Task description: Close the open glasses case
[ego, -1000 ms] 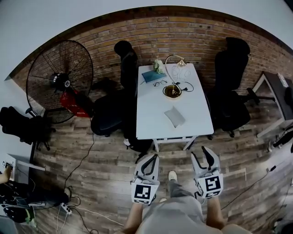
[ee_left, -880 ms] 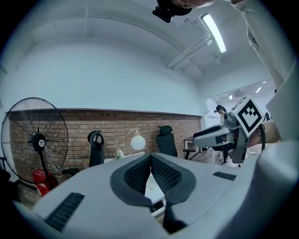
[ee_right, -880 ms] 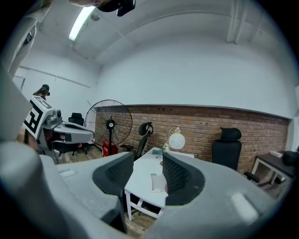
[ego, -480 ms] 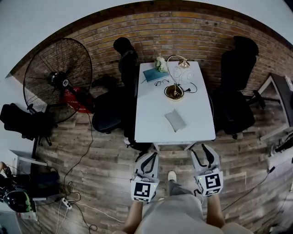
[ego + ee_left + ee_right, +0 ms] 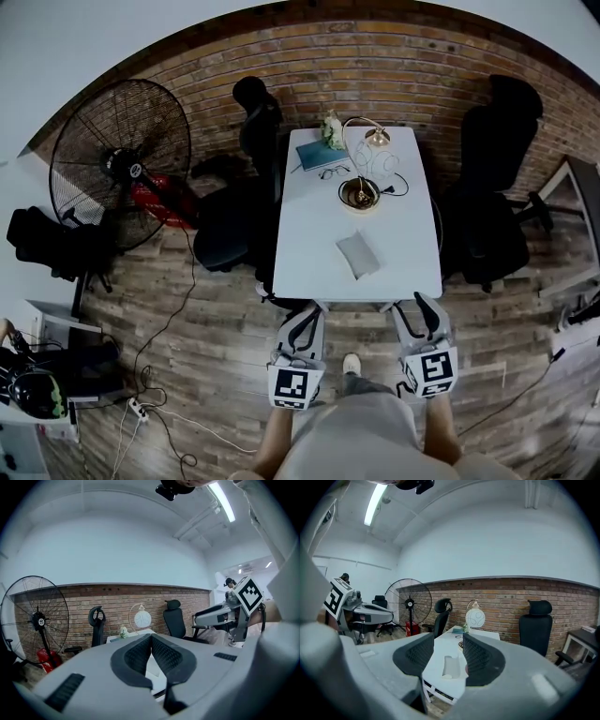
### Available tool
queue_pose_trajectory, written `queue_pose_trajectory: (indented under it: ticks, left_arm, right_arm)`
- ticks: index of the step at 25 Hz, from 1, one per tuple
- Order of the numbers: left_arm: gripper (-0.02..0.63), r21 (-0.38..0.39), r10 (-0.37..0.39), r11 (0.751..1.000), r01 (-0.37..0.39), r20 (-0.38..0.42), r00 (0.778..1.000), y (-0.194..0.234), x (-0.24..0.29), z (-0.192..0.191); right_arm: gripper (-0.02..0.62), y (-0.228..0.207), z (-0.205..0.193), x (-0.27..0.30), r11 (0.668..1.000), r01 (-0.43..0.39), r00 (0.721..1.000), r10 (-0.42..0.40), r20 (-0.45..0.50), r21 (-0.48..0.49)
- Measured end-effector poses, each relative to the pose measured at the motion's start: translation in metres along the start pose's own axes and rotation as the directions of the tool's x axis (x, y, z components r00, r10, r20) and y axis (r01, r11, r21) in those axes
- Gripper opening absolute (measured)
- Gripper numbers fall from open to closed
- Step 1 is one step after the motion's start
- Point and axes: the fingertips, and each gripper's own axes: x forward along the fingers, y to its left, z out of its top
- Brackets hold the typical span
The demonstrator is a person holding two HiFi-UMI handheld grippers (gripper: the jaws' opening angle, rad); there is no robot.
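One glasses case [image 5: 358, 255] (one table [image 5: 314, 234])

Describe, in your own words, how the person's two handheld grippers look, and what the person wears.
Both the left gripper and right gripper have pale grey bodies, black ribbed jaw pads, and a cube bearing black-and-white square markers. The person wears grey clothing.

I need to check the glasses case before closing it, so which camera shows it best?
The head view: the whole glasses case lies unobstructed on the white table, seen from above. The right gripper view shows it small, between the right gripper's parted tongs. The left gripper's closed tongs hide it in its view.
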Motion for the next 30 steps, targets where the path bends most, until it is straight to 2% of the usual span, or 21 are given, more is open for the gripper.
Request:
queue_pose_trajectory:
  ticks: [3,16,30]
  left_arm:
    - [0.006,0.016,0.004,1.0,-0.005,0.017,1.0,0.001,0.011,0.004]
    - [0.006,-0.012,0.015,1.0,-0.016,-0.042,0.999,0.013,0.048,-0.009]
    - [0.006,-0.017,-0.073,0.997,0.072,-0.063,0.995,0.036,0.107,-0.031]
  right_arm:
    - [0.187,-0.01,0.001,0.01,1.0,-0.013,1.0,0.013,-0.001,0.001]
    - [0.187,-0.028,-0.007,0.046,0.999,-0.041,0.999,0.041,-0.016,0.018]
    - [0.187,-0.042,-0.024,0.099,0.999,-0.008,0.996,0.012,-0.091,0.036]
